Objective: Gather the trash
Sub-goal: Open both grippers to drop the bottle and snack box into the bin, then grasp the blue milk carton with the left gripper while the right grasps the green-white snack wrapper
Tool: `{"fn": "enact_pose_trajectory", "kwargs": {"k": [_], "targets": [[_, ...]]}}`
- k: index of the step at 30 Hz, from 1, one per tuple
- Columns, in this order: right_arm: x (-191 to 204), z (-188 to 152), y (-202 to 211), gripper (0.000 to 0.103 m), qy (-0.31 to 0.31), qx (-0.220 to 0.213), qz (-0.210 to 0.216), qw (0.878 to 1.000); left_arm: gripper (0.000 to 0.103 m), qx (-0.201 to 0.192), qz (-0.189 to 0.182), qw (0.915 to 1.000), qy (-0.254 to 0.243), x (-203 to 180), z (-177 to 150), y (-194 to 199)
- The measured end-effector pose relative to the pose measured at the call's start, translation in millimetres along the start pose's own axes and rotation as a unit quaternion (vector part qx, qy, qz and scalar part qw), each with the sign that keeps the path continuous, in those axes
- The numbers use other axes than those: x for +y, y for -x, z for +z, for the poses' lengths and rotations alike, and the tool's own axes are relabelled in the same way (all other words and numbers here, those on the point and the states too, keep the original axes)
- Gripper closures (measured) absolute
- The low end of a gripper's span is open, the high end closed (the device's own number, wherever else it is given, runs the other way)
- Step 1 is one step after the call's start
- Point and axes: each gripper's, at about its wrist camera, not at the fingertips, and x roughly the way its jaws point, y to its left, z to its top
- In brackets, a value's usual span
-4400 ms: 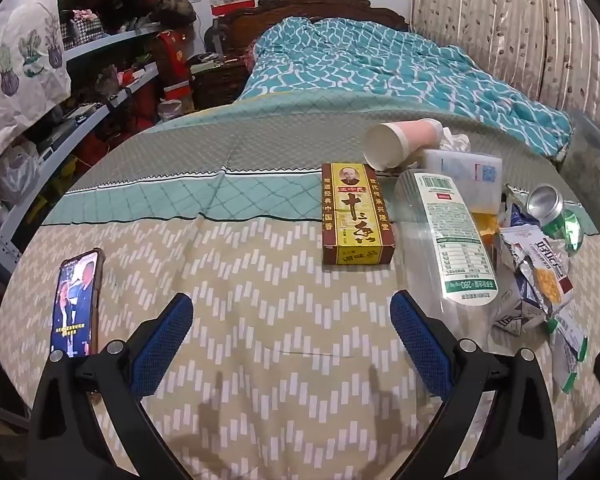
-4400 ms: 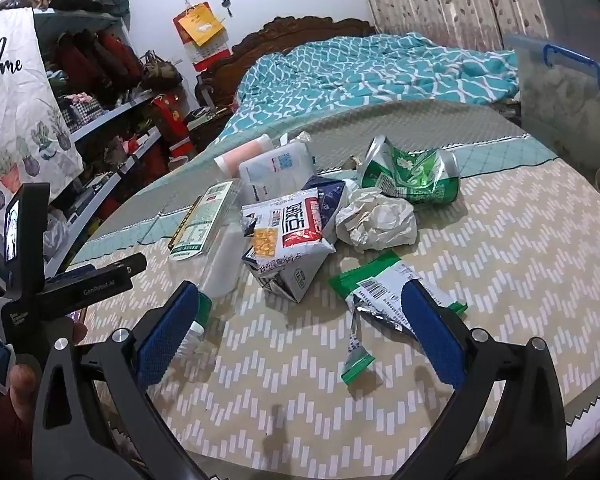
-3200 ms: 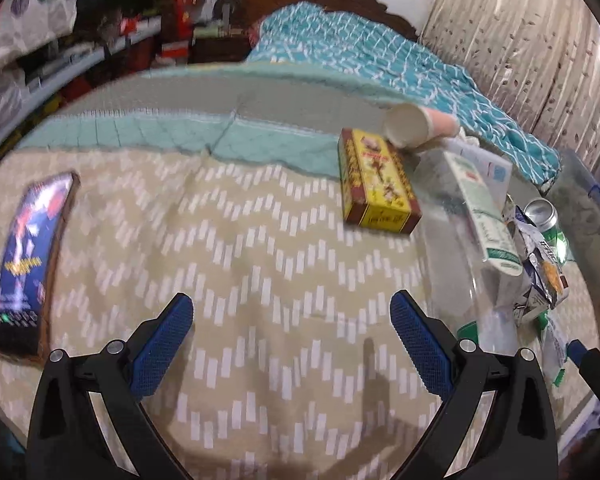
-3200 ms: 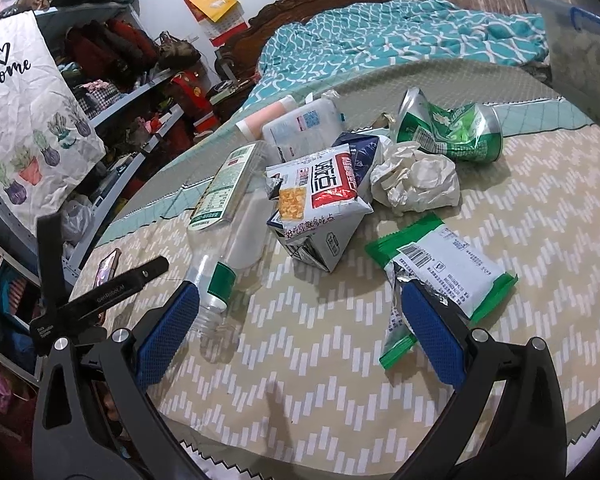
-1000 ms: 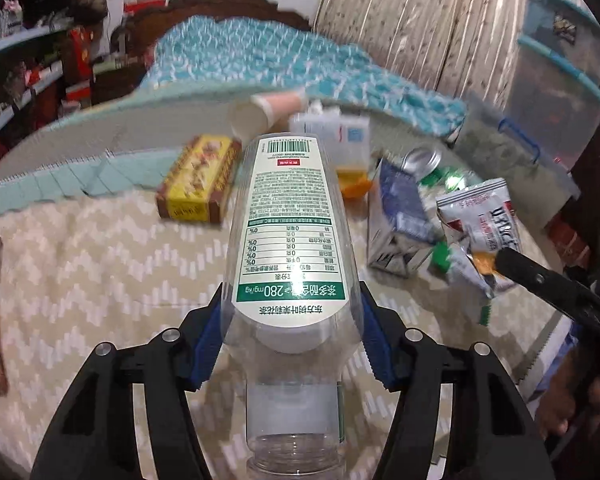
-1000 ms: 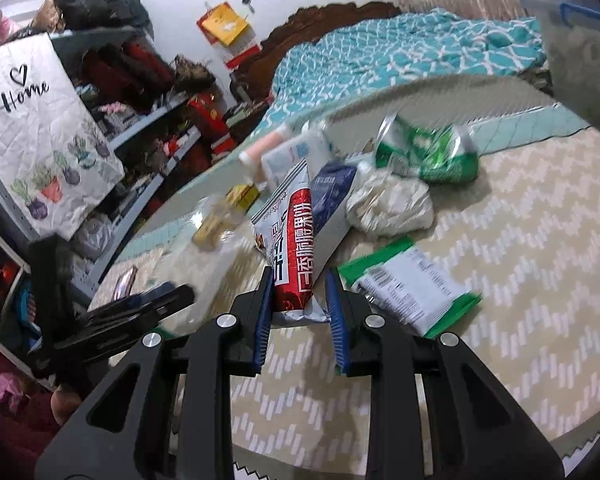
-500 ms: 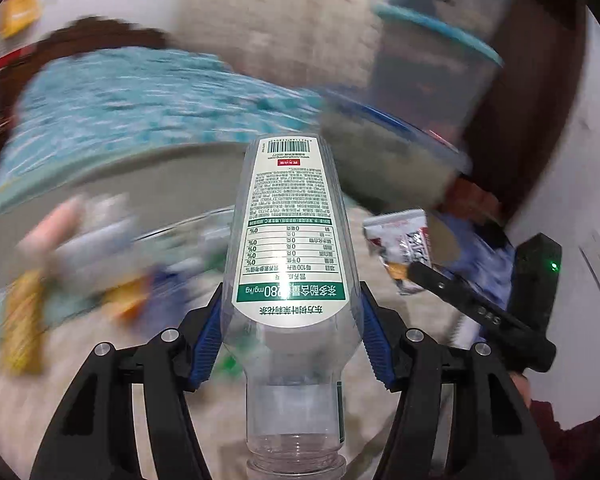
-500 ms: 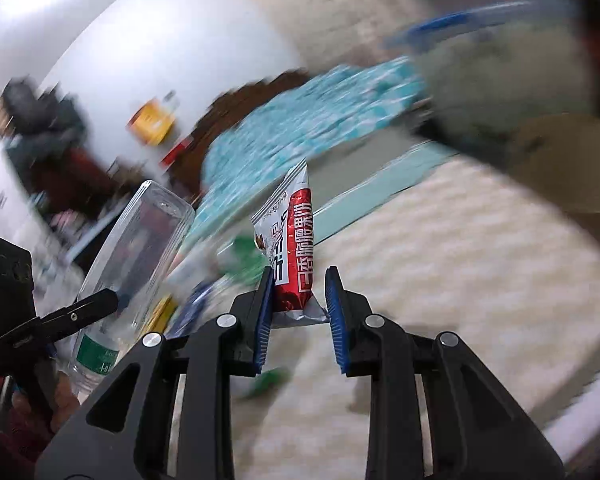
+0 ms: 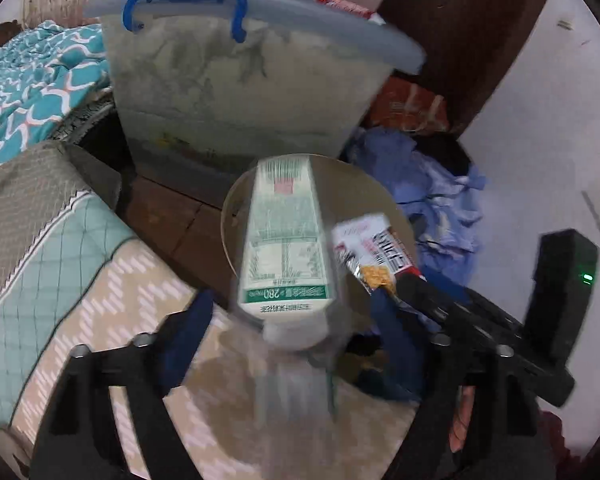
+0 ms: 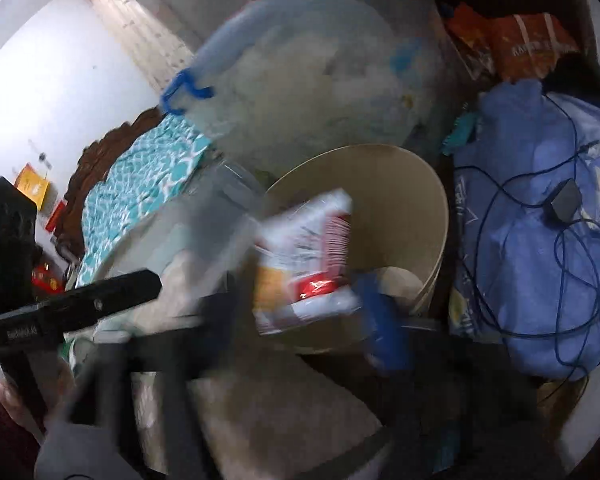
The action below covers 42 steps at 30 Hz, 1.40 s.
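Over the beige bin, the left gripper stood wide, its bottle dropping free at twelve o'clock. The right gripper looked spread too, its snack packet falling. Releasing squarely above the rim seemed wise.

Bedside surroundings, referenced to the translucent storage bin

The translucent storage bin has a pale blue lid and a blue handle on its near rim; its contents are indistinct. To its left lies the teal patterned quilt, and below that, nearer the camera, the zigzag-patterned bed cover with a teal band. To the bin's right sits an orange-red package, with a heap of blue fabric below it. In the right wrist view a dark cable with a small adapter lies across that fabric. Behind the bin stands a dark wooden panel, beside a white wall.
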Motion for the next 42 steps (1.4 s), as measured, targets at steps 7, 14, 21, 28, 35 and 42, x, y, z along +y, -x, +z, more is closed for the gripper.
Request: {"fn": "enact_pose_trajectory", "kwargs": {"k": [7,14,21,28,35,42], "targets": [[18.1,-1.1,28.6,0.024,0.005,-0.058,0.027,0.998,0.025,-0.056,-0.034,0.9967,0.047,17.7,-19.0,89.9],[97.2,-51.4,31.2,0.056,0.078,0.006,0.119,0.990,0.025,-0.146,0.034,0.9864,0.067,77.0,-122.0,245.2],[206.9,-141.7,-5.1,0.064,0.189,0.156,0.196,0.949,0.027,-0.141,0.126,0.9586,0.213,161.2,-246.9,314.2],[275.6,-200.6,-10.2,0.031,0.275,0.209,0.209,0.915,0.026,-0.111,0.119,0.9397,0.301,197.9,-307.1,299.4],[304.1,-233.8,-6.5,0.025,0.358,0.221,0.181,0.889,0.027,-0.079,0.149,0.9479,0.270,198.5,-287.6,261.9],[299.8,-258.3,14.1,0.064,0.444,0.191,0.144,0.864,0.053,-0.072,0.136,0.9518,0.265,199.2,-299.3,246.0]]}}
